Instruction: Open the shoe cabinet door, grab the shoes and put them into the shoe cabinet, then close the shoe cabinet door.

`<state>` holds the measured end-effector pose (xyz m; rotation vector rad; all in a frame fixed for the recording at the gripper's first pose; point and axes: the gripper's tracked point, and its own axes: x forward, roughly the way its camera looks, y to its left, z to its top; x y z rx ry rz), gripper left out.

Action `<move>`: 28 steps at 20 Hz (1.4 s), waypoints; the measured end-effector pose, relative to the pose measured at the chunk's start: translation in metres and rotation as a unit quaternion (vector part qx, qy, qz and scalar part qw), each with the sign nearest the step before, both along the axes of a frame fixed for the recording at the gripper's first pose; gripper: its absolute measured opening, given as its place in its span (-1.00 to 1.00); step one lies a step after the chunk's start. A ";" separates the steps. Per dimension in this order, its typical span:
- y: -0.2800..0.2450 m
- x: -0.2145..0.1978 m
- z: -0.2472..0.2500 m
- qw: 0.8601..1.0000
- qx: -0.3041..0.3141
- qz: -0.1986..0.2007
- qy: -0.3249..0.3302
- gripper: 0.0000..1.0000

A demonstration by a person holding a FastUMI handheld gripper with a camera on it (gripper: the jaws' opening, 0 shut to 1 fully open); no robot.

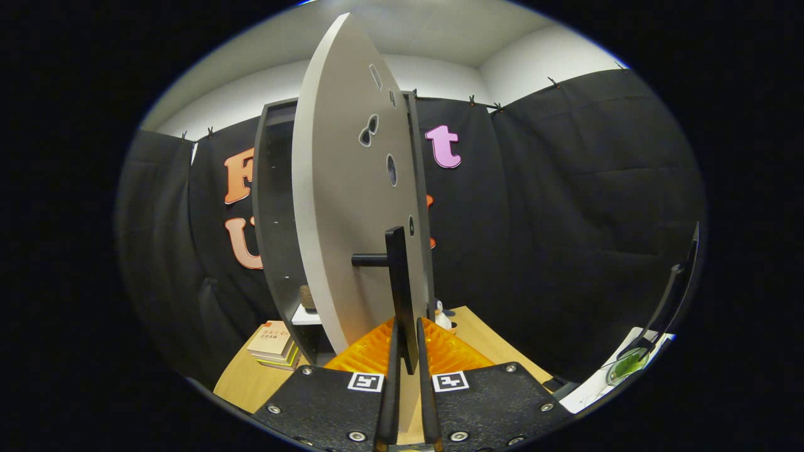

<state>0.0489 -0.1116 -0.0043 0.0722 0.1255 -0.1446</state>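
Currently the gripper (407,342) is clamped on the door handle (398,295), both fingers (391,383) pressing its upright bar. Door (342,207) stands swung open, edge-on, dead ahead; cabinet (275,207) opening lies left of it. Handle's long axis runs vertical. Shoes not spotted. Books (274,344) rest on the table (242,380).

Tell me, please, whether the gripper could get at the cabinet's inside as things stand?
Probably not yet. The gripper is shut on the door handle, and the half-open door stands edge-on straight ahead of its jaws. The cabinet opening lies beyond and beside the door, so the gripper would first have to let go.
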 end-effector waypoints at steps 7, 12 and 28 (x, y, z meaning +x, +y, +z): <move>-0.042 -0.011 0.006 0.999 0.009 -0.039 -0.004 -0.72; -0.058 -0.019 0.006 0.998 0.003 -0.063 0.002 -0.78; -0.068 -0.032 0.000 0.997 -0.007 -0.075 0.021 -0.85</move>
